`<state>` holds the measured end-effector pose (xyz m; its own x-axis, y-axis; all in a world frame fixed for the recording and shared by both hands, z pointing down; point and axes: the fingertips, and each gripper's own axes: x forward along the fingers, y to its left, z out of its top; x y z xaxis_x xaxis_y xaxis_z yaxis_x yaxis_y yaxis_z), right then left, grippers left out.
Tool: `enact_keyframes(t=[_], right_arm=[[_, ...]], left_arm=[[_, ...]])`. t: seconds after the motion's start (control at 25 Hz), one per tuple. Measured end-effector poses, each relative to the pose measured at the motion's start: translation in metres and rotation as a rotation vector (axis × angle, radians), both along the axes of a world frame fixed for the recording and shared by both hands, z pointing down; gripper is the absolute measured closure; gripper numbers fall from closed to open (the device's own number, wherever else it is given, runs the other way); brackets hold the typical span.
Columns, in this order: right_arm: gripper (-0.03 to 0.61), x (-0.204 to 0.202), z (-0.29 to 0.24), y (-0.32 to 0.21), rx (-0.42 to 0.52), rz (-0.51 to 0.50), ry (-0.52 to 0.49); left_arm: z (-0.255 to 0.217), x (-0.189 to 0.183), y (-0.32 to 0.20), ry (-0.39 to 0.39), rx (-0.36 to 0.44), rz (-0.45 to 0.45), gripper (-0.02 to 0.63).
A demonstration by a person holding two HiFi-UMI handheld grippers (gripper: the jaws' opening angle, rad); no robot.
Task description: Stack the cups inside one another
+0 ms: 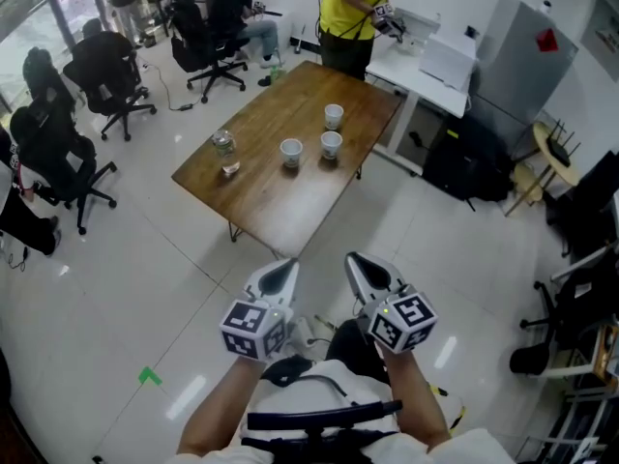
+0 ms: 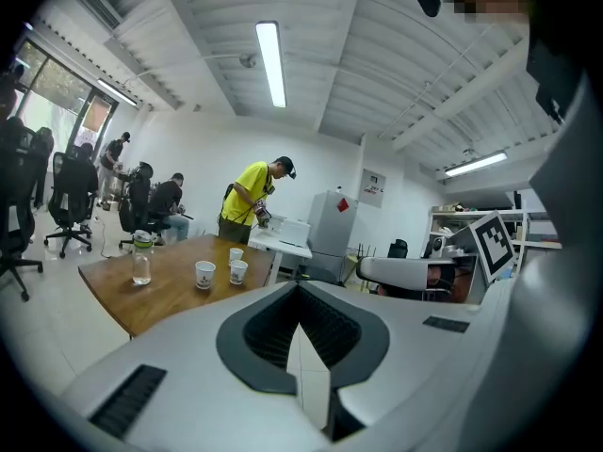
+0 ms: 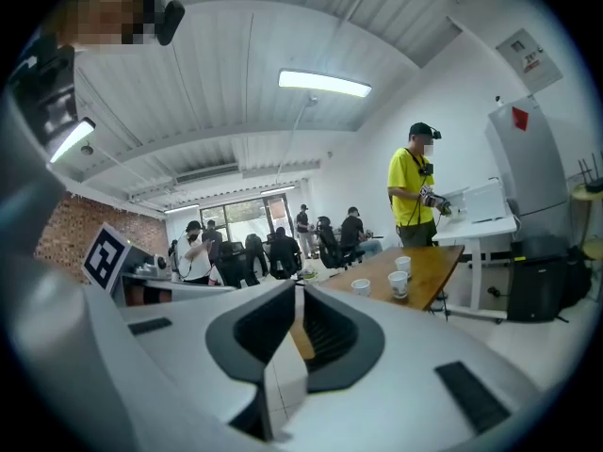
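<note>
1. Low at 6 o'clock in the head view, I hold both claws side by side over the pale tiled floor (image 1: 116, 288). They are well short of the wooden table (image 1: 280, 206), which lies at 12 o'clock from them.
2. My left claw (image 1: 280, 275) has its tips together, with only a sliver of gap behind them. Its own view (image 2: 300, 292) shows nothing held between the jaws.
3. My right claw (image 1: 362, 267) is nearly closed too. In its own view (image 3: 300, 295) the jaws leave just a thin slit, and nothing is gripped there.
4. Three white paper cups (image 1: 331, 144) stand upright on the far half of the table, each on its own and apart from the others. One (image 1: 291, 152) is nearest me, a second is near its 3 o'clock, and the third (image 1: 334, 116) is at 12 o'clock of the second.
5. A clear water bottle (image 1: 224, 153) stands upright at 9 o'clock of the cups, near the table's left edge.
6. Beyond the table at 12 o'clock, a person in a yellow shirt (image 1: 346, 8) stands beside a white desk (image 1: 430, 61).
7. Black office chairs (image 1: 111, 71) are at 10 o'clock.
</note>
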<state>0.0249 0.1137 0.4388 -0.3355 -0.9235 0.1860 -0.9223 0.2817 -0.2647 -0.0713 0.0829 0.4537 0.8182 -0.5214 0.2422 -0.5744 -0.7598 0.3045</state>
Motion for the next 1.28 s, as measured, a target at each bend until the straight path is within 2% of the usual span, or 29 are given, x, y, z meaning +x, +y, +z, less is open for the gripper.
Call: enact_keyframes(t=[0.28,0.64,0.88,1.08,1.28], right_arm=[[0.465,0.013,0.025,-0.069,-0.039,-0.021,0.024],[0.457,0.046,0.077,-0.193,-0.123,-0.117,0.068],[0.329,0.054,0.122,-0.29,-0.193,-0.168,0.088],[0.184,0.059,0.157,-0.358,-0.241,-0.162,0.144],[0.173,0.062,0.187,-0.415,-0.266,-0.184,0.213]], left_arm=[[0.014,0.009,-0.05,-0.002,-0.026,-0.039,0.615],[0.046,0.039,-0.143,-0.013,-0.087,-0.154,0.615],[0.064,0.055,-0.202,-0.049,-0.108,-0.205,0.615],[0.07,0.069,-0.239,-0.052,-0.116,-0.243,0.615],[0.075,0.082,-0.273,-0.076,-0.11,-0.29,0.615]])
